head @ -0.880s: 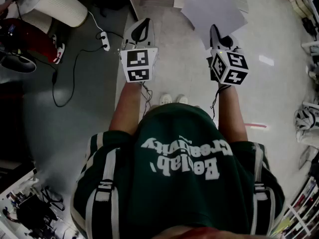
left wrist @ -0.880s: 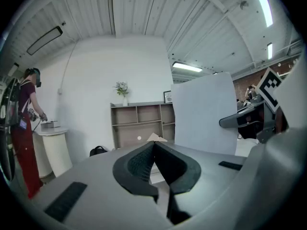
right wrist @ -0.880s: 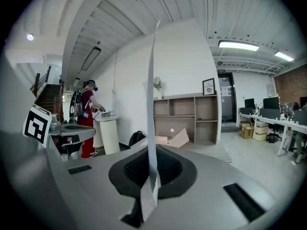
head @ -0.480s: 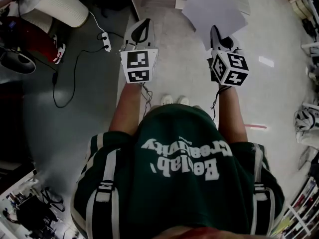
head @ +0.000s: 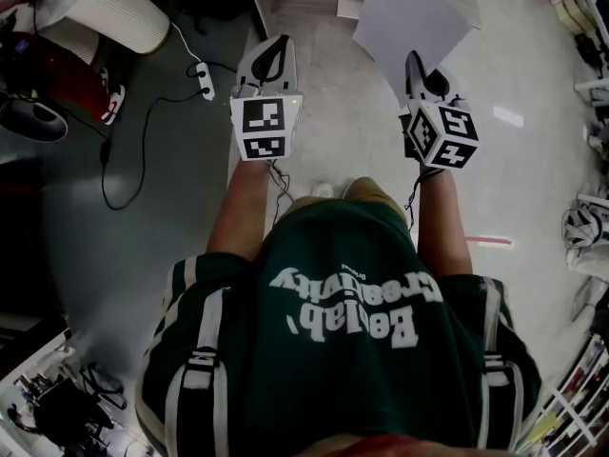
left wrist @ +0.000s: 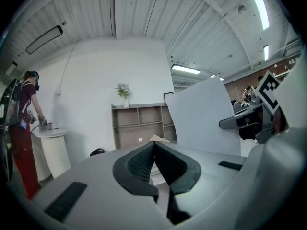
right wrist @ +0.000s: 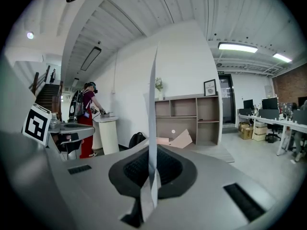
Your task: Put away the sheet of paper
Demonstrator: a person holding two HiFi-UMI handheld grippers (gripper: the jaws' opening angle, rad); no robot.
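clamping the sheet of paper (head: 411, 12) by its near edge in the right gripper (head: 415, 63), pads pressing on both faces. holding the sheet standing up from the jaws, out ahead over the pale floor (head: 333, 93). carrying the left gripper (head: 274, 48) alongside, jaws together with nothing between them. facing an open shelf unit (right wrist: 189, 119) against a white wall.
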